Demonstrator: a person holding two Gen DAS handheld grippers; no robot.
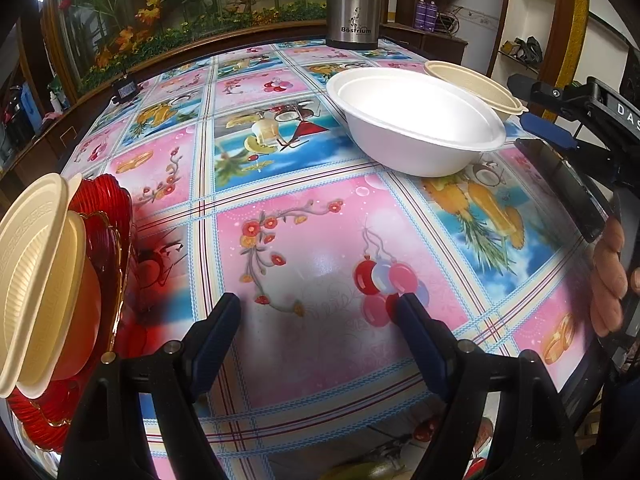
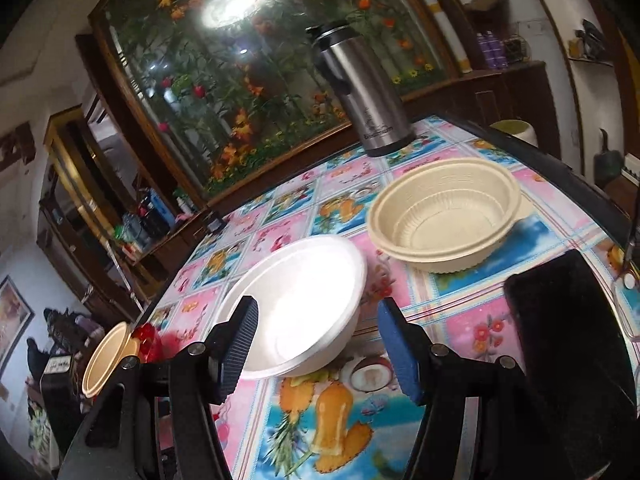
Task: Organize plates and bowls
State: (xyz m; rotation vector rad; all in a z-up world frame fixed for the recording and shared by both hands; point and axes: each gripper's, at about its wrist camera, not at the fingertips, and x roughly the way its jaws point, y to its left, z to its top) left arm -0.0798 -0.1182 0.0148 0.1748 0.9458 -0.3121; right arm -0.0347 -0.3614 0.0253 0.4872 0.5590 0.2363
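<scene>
On tablecloth (image 1: 320,240) | white bowl (image 2: 304,304) upright, mouth up | both tongs wide, empty

"Böstrium" on the steel flask (image 1: 352,4); letters "DAS" on the black right tongs body (image 1: 624,112).

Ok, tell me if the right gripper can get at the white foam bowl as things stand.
Probably yes. The right gripper is open with the white foam bowl directly ahead, its near rim already between the fingers; nothing lies in the way, and the beige bowl sits apart behind.
</scene>
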